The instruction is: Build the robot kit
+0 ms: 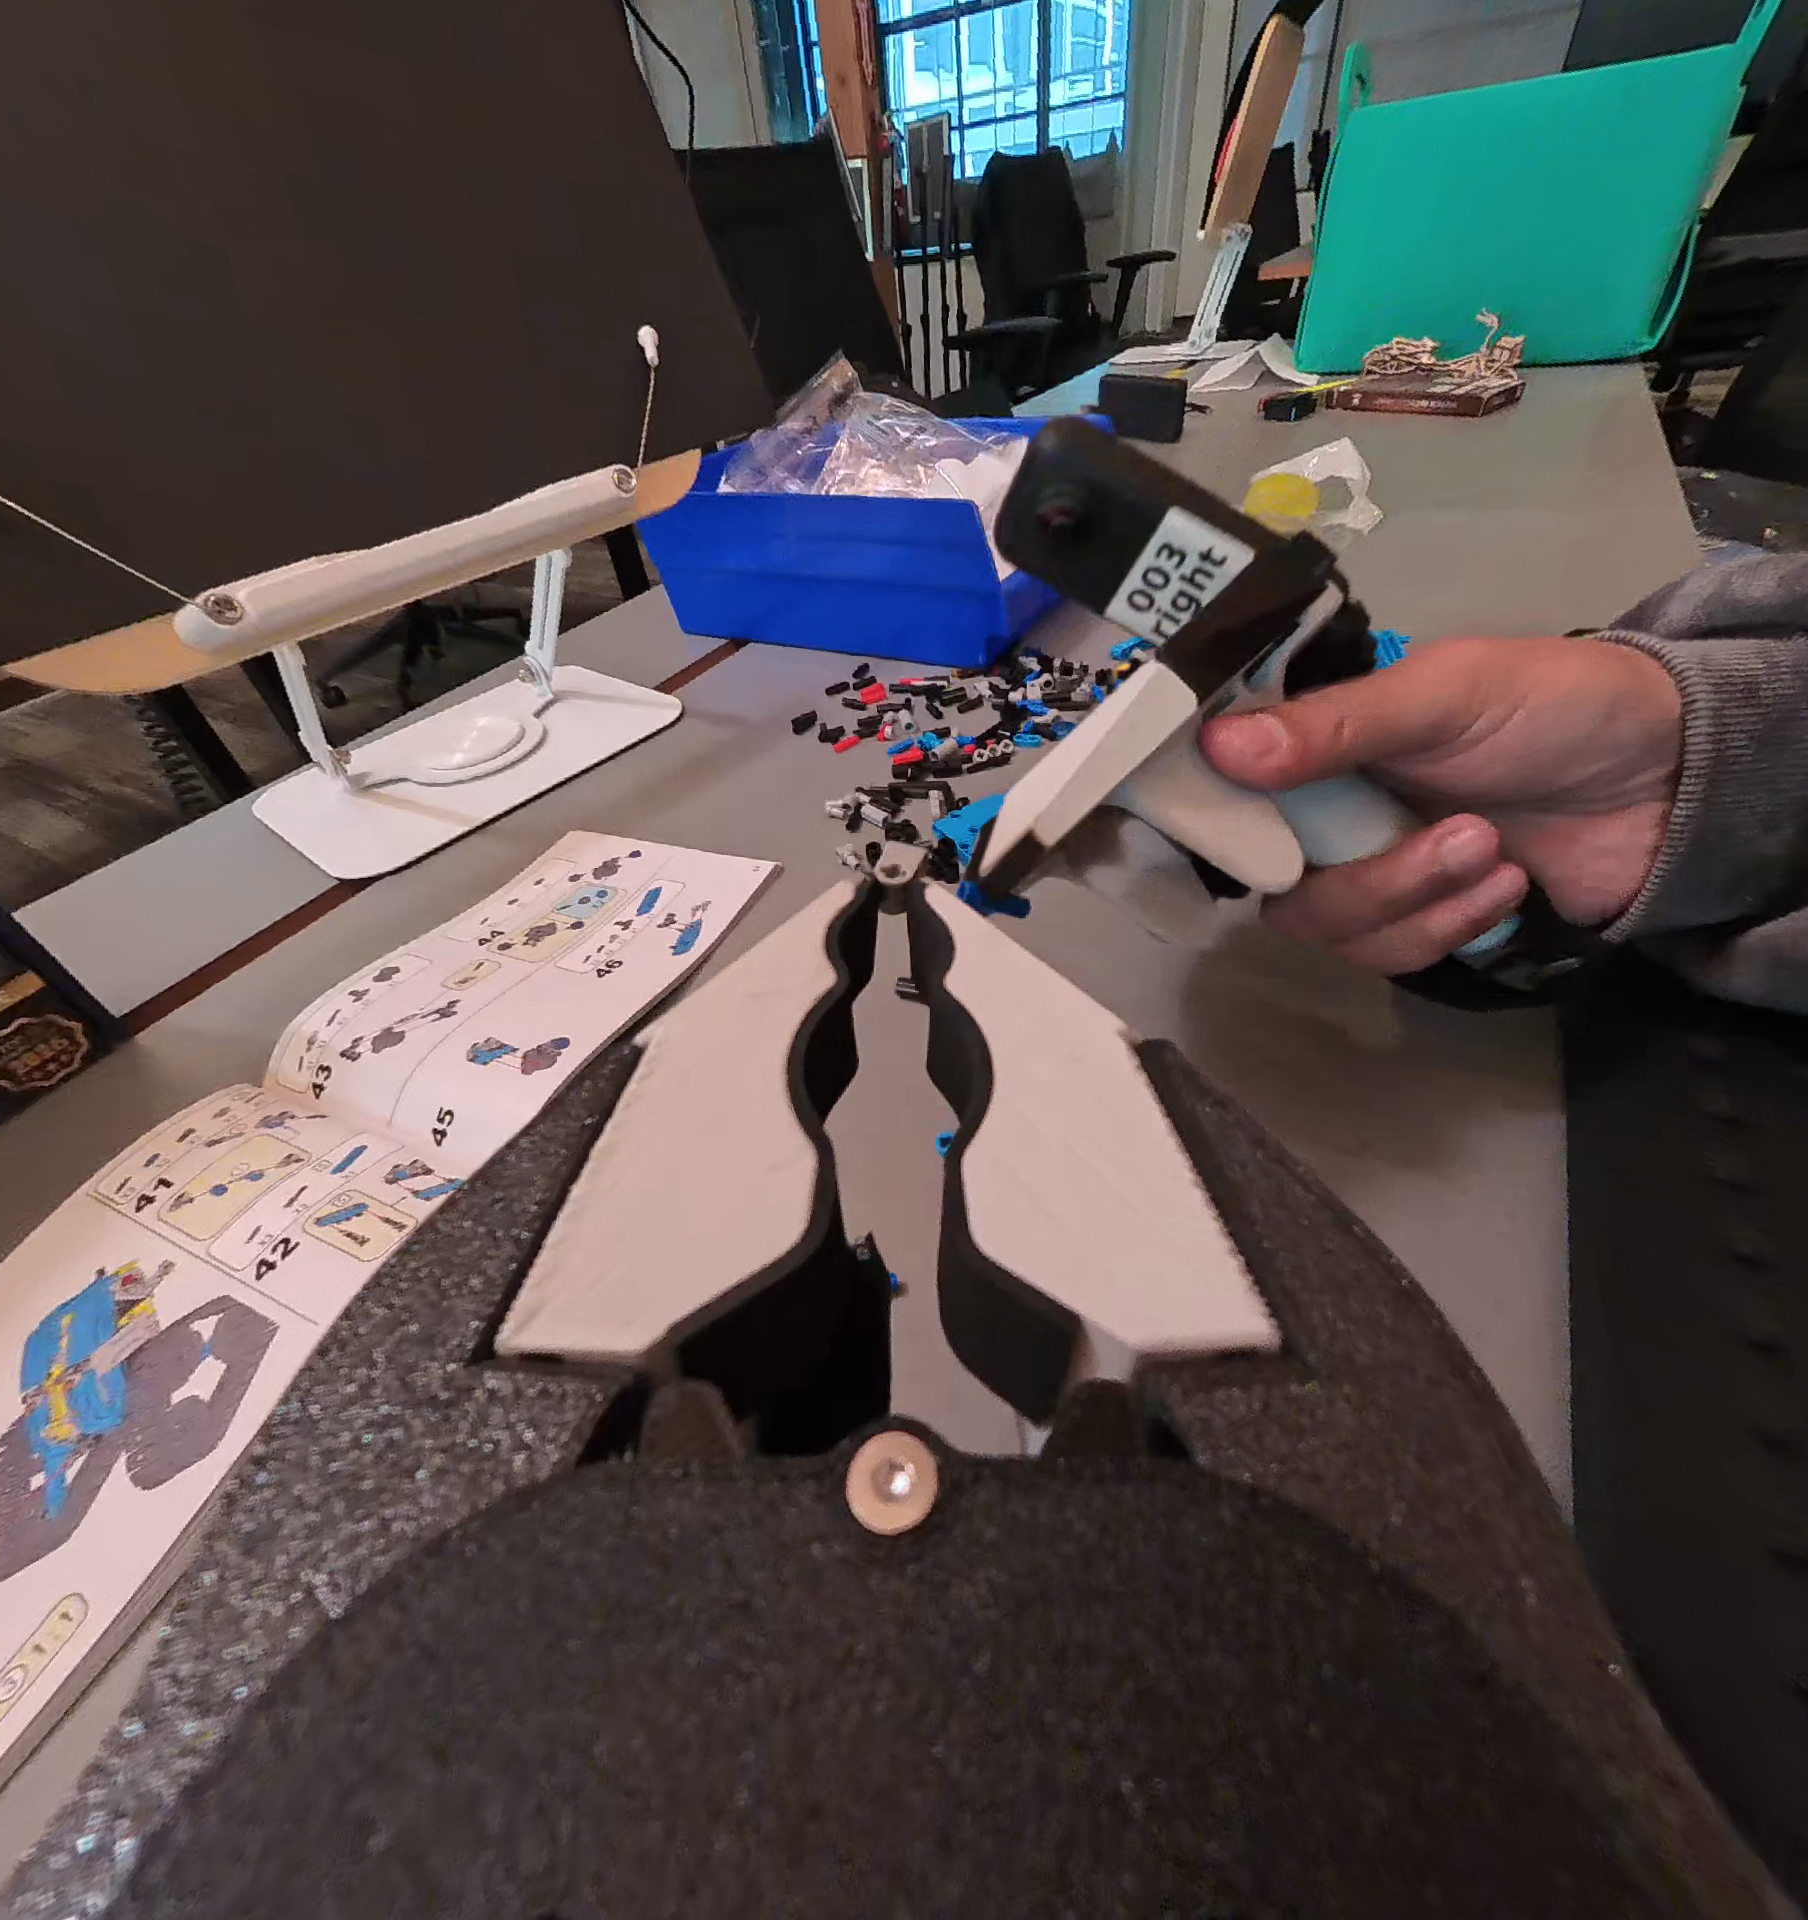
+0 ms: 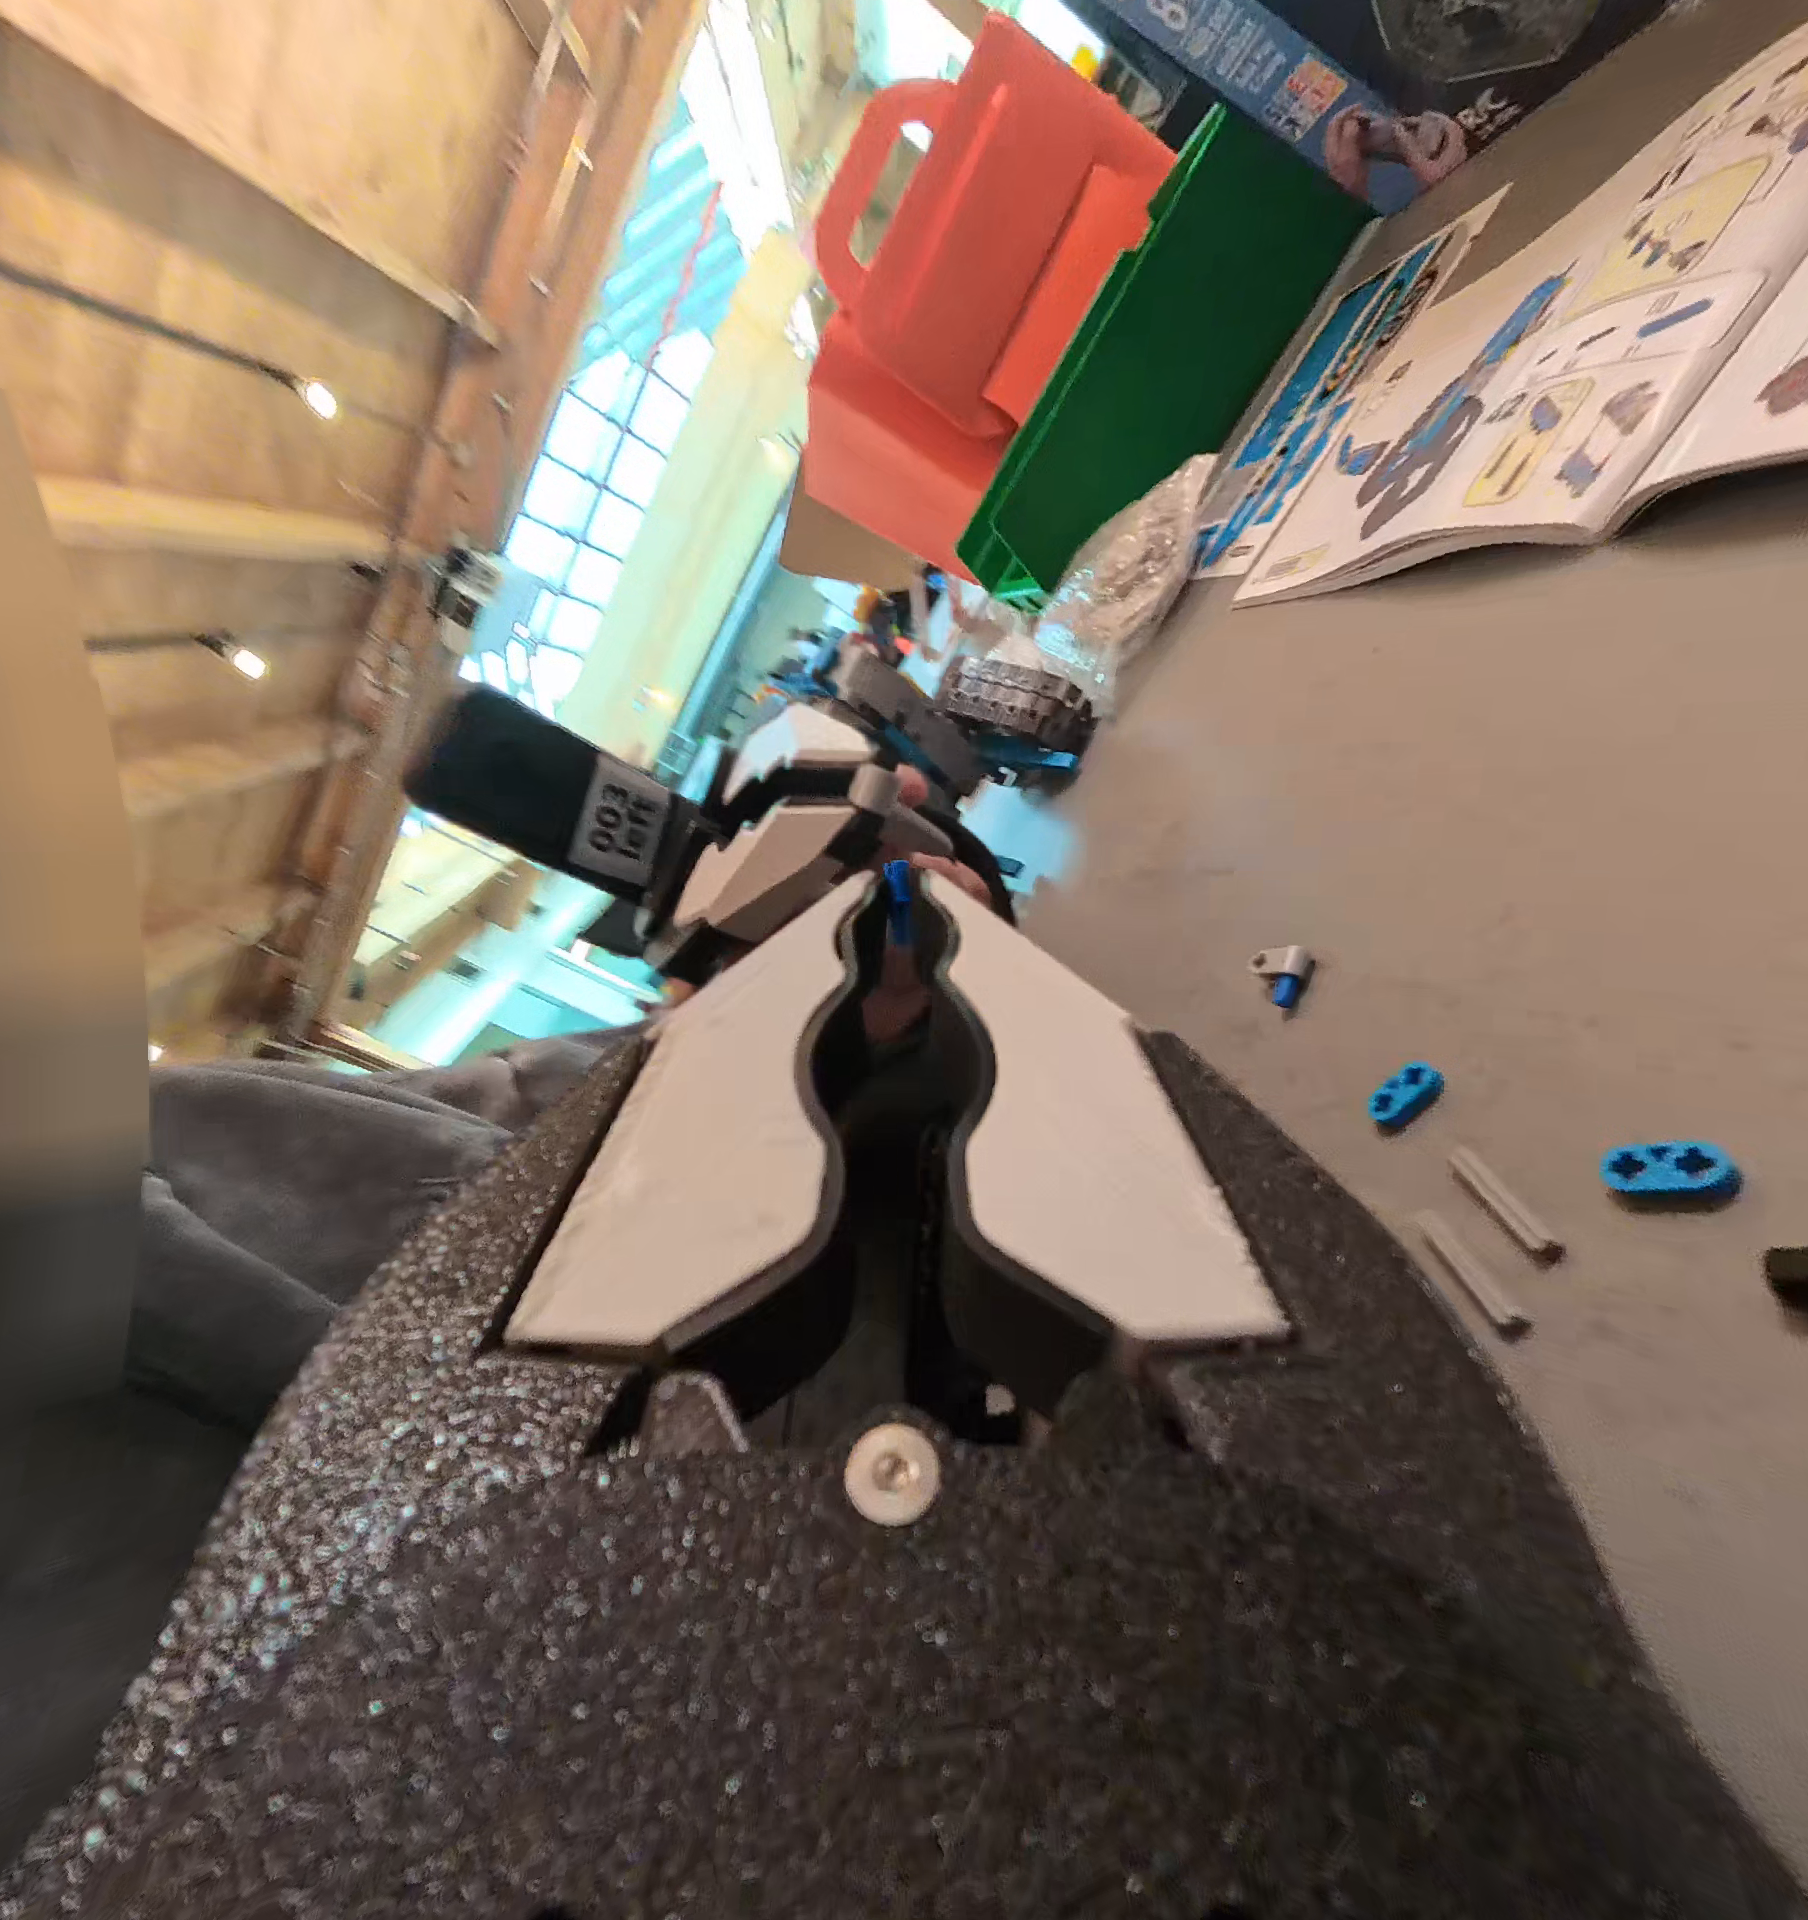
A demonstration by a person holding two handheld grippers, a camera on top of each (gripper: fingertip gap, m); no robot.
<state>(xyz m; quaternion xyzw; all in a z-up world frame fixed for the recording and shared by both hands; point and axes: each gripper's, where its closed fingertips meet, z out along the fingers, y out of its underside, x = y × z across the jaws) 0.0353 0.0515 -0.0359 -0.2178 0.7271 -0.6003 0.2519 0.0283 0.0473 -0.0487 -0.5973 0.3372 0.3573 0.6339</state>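
My left gripper is shut on a small grey connector piece and holds it above the grey table. My right gripper, held by a hand, comes in from the right. Its tips are shut on a small blue pin, close beside the grey piece. In the right wrist view, my right gripper pinches the blue pin at its tips. The left gripper faces it just beyond, almost tip to tip.
A pile of small black, blue and red parts lies before a blue bin. An open instruction booklet lies at left, near a white stand. Loose blue links, grey axles and a partly built model lie on the table. Left and right tips are no more than a few centimetres apart.
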